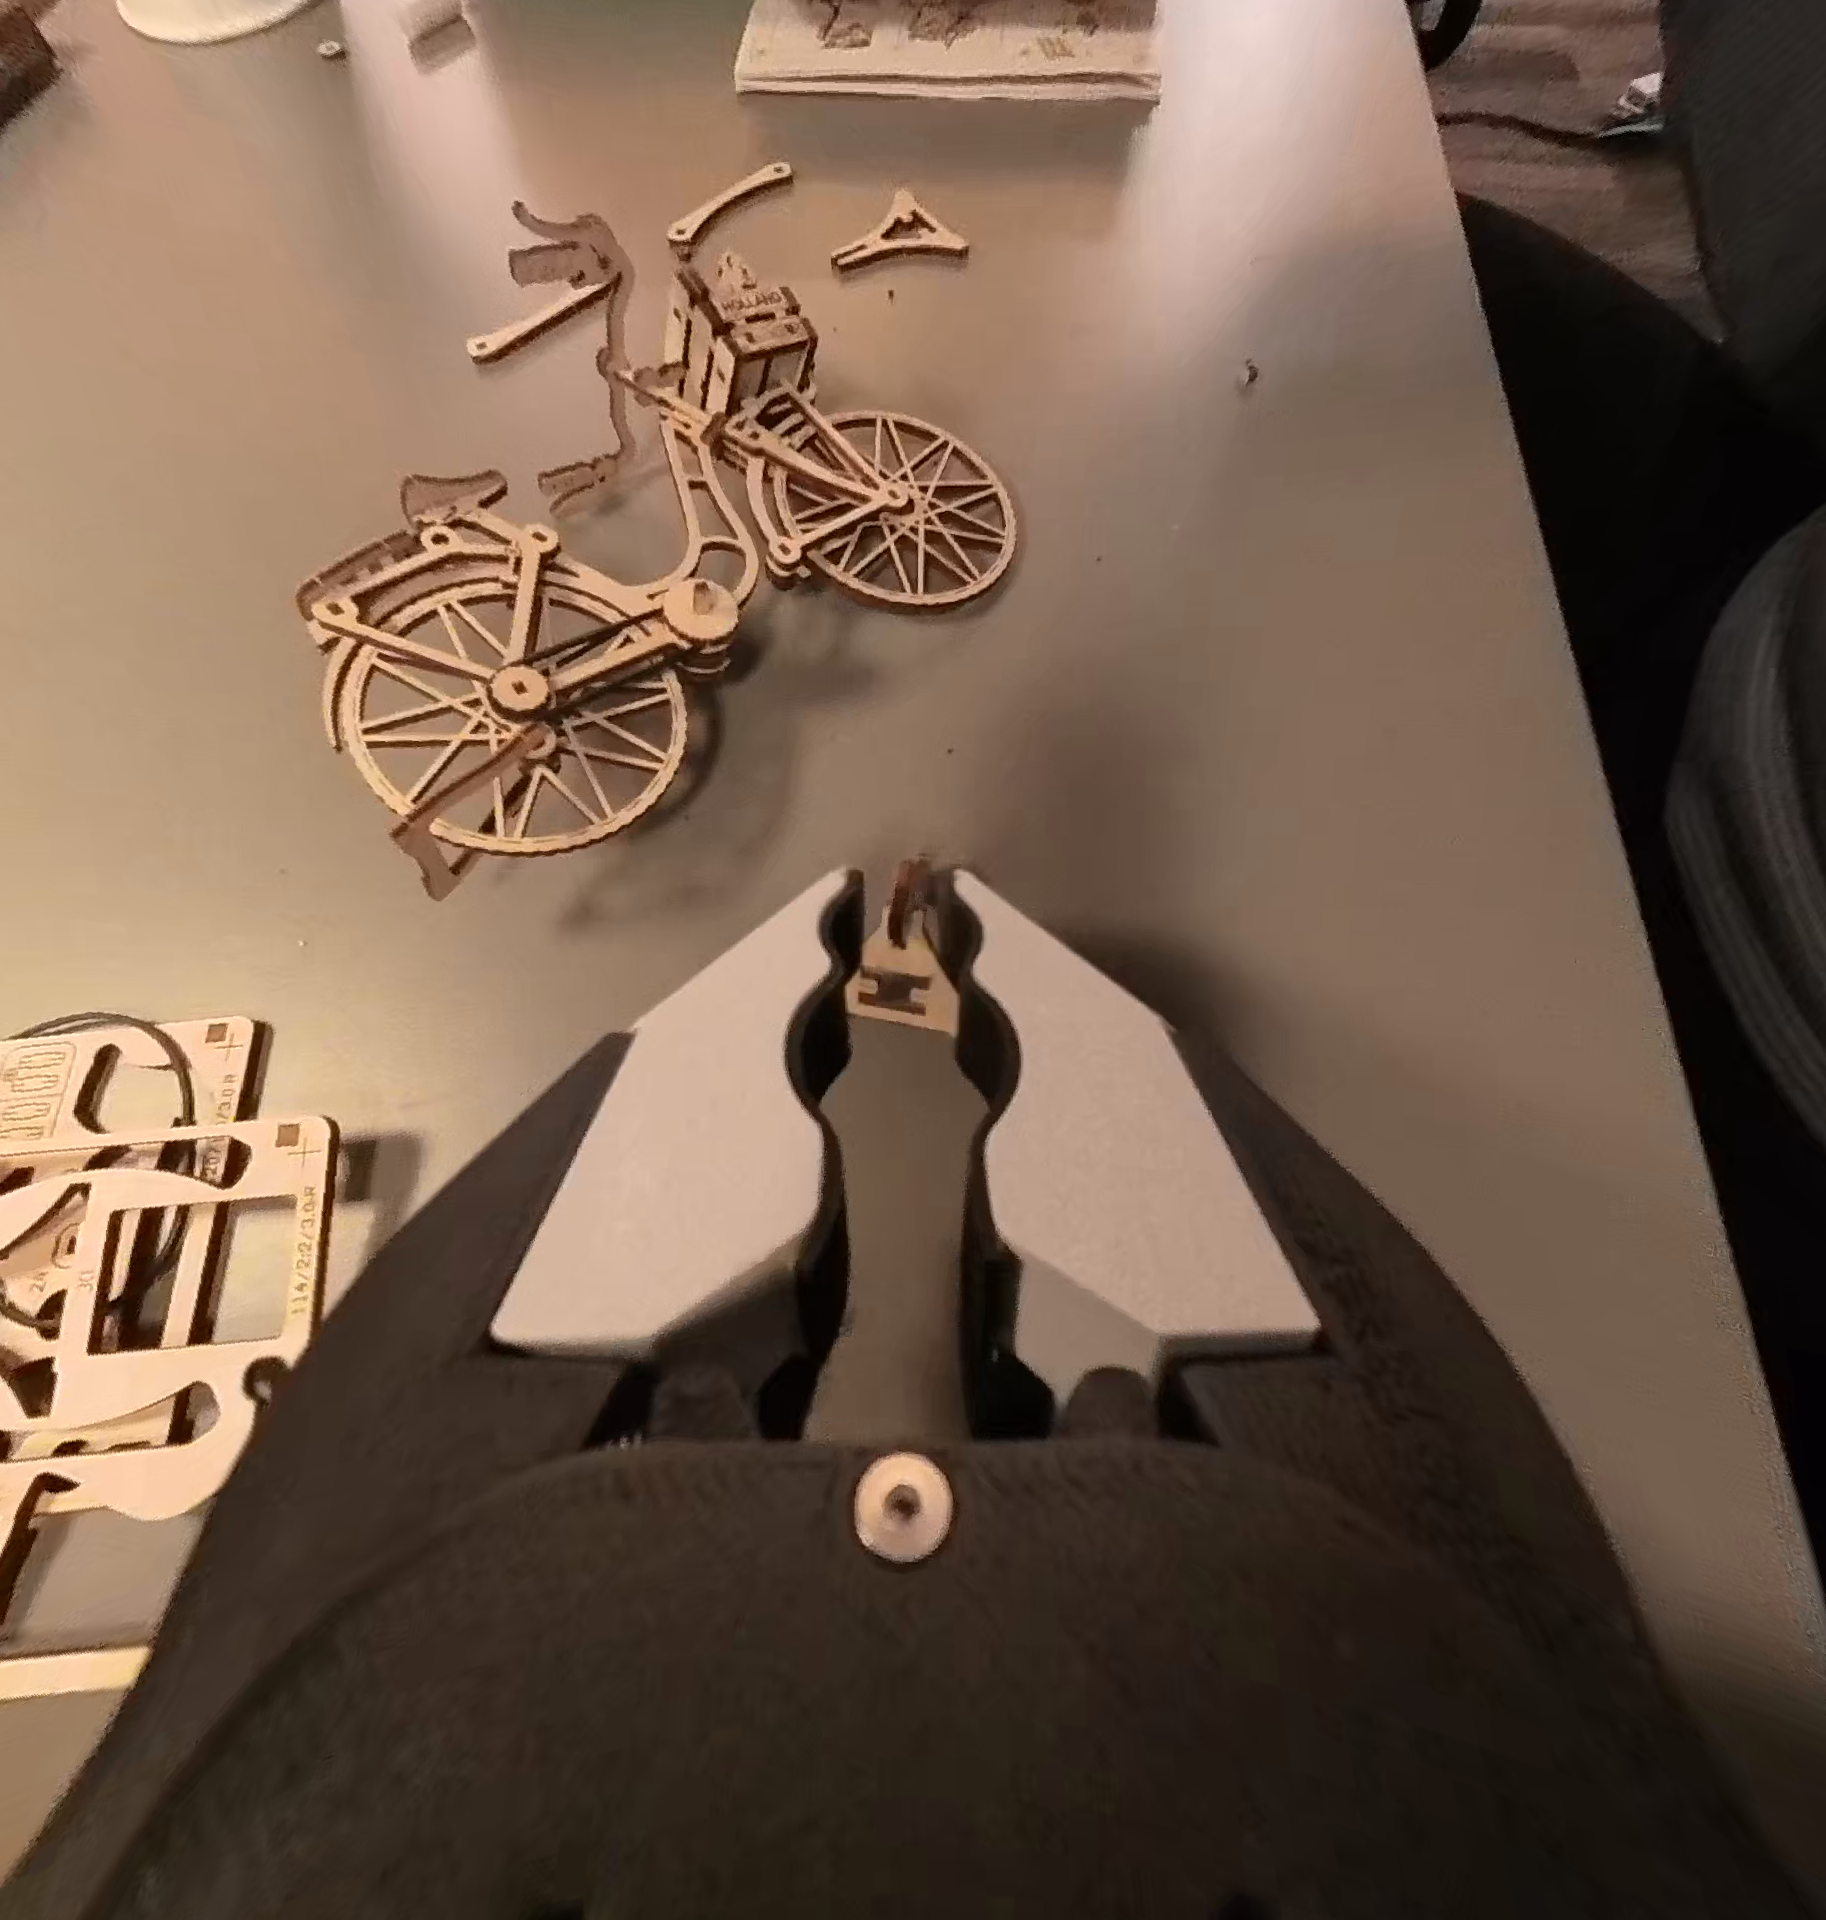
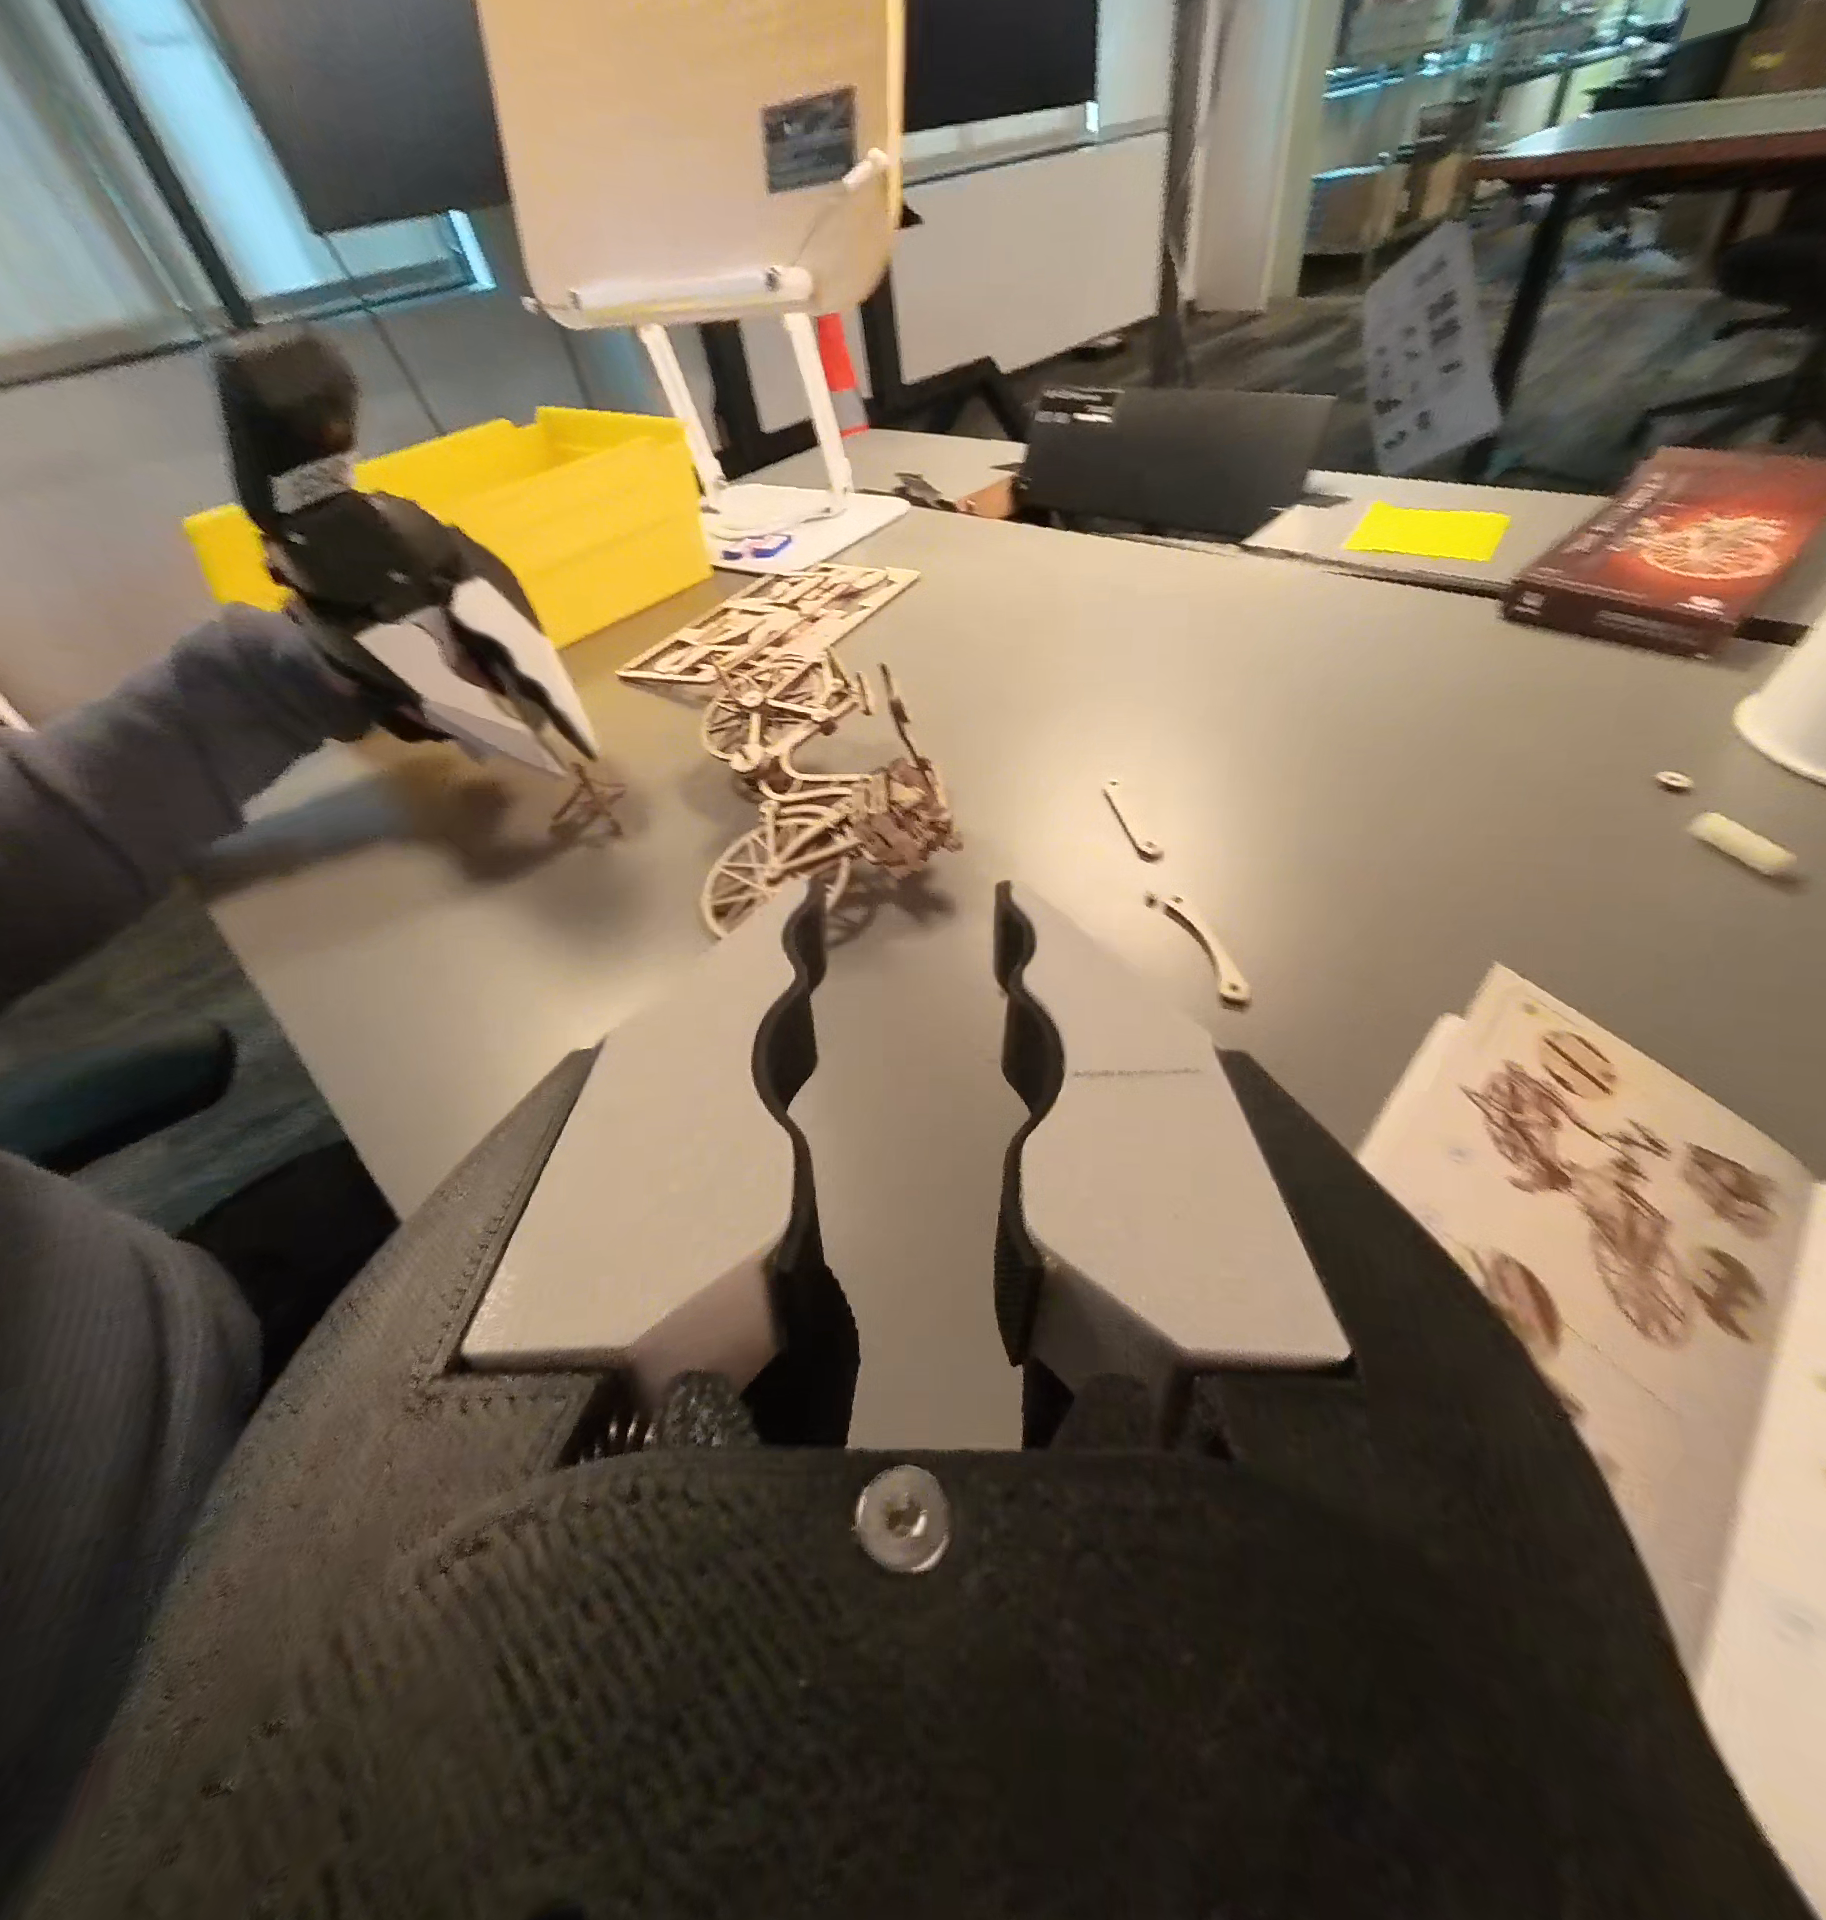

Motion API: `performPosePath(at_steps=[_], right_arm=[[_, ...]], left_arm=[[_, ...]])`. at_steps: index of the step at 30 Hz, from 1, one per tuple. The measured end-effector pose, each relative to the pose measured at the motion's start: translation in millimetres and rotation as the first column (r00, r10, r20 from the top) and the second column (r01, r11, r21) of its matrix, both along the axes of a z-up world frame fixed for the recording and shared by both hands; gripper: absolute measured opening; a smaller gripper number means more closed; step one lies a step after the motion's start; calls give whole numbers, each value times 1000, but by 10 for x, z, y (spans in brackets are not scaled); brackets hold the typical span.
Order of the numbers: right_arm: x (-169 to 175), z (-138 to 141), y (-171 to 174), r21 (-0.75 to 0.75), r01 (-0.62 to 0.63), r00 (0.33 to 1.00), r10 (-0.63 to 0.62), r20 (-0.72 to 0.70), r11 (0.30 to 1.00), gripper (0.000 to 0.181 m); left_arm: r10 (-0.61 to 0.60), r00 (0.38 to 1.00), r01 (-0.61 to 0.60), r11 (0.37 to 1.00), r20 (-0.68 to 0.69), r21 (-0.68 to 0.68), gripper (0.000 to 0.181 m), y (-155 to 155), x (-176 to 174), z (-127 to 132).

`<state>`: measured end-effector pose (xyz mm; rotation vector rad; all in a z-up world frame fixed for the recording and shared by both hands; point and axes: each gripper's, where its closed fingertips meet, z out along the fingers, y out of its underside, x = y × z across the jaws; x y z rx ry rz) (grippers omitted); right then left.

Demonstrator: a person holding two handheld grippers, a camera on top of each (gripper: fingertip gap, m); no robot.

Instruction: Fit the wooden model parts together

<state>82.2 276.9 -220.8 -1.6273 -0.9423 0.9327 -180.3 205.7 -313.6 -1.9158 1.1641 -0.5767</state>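
Yellow bin (image 2: 576, 520), contents hidden.

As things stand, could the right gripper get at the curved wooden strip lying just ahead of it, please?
Probably yes. The right gripper is open and empty, and the curved wooden strip lies flat on bare table just beyond its right fingertip, with nothing between. Being so thin and flat, it may be awkward to pinch.

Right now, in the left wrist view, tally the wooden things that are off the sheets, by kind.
Bicycle model: 1
Slim strips: 2
Triangular piece: 1
Small piece in left gripper: 1
Total: 5
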Motion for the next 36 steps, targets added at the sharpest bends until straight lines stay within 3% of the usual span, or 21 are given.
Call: performPosePath(at_steps=[3,6,9,12,14,19,24,30,36], right_arm=[[-199,72,-109,5,-81,996,81,-38,997,29],[-493,105,-267,46,-160,986,162,-45,986,30],[-879,47,-395,133,-220,975,221,10,966,30],[-1275,-72,-483,251,-244,969,222,111,937,29],[-1483,-128,-488,392,-237,963,162,214,889,29],[-1850,-144,-537,687,-292,920,1,391,665,34],[-2028,-285,-458,745,-379,854,-102,510,549,34],[-2052,-400,-415,730,-404,827,-120,549,551,8],[-2004,-447,-370,713,-396,823,-120,555,579,7]], left_arm=[[4,999,-5,1000,34,19,1,20,24,36],[94,978,-101,994,188,29,1,145,43,239],[139,906,-153,988,399,3,1,196,99,517],[158,794,-145,987,587,-69,1,189,175,767],[180,724,-127,984,666,-128,1,189,226,861],[217,642,-60,970,736,-235,1,156,386,898],[209,672,-41,968,711,-246,1,134,522,817],[201,683,-43,971,702,-237,1,137,575,788],[187,719,-101,981,669,-167,7,169,620,753]])
